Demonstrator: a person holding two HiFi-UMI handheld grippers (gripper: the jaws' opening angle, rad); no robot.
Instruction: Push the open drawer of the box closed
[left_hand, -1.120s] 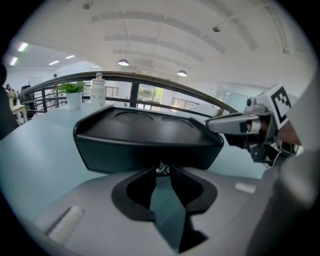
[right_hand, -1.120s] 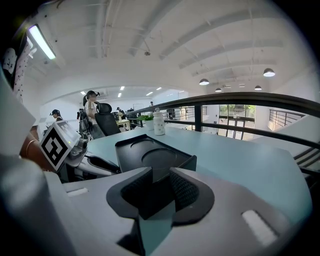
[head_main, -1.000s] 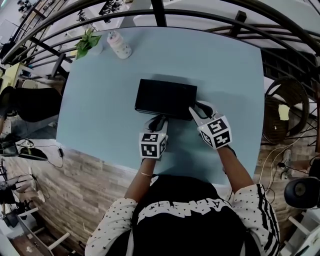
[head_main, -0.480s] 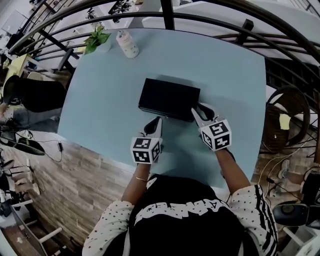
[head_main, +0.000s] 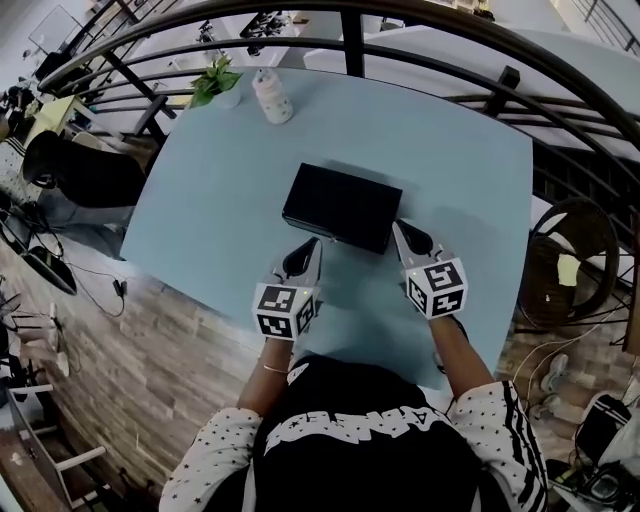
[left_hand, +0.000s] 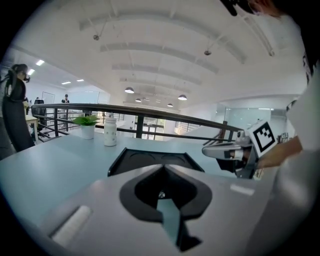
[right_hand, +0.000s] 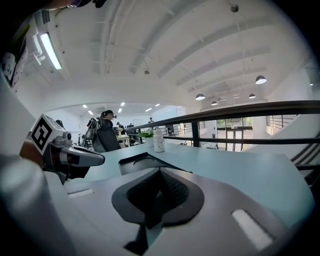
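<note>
A flat black box (head_main: 342, 207) lies in the middle of the light blue table (head_main: 210, 210); its near face looks flush, and no drawer juts out that I can see. My left gripper (head_main: 313, 244) hovers a short way in front of the box's near left side, apart from it, jaws shut and empty. My right gripper (head_main: 399, 226) sits at the box's near right corner with its jaws closed together, nothing between them. In the left gripper view the box (left_hand: 154, 160) lies just beyond the shut tips (left_hand: 162, 168). In the right gripper view the box (right_hand: 145, 162) is ahead to the left.
A white bottle (head_main: 272, 97) and a small potted plant (head_main: 215, 78) stand at the table's far left. A dark curved railing (head_main: 420, 20) arcs behind the table. An office chair (head_main: 80, 175) stands to the left, a wicker chair (head_main: 570, 265) to the right.
The left gripper has drawn back from the box toward the person. The right gripper's jaws, spread wide earlier, now stand closed at the box's right corner.
</note>
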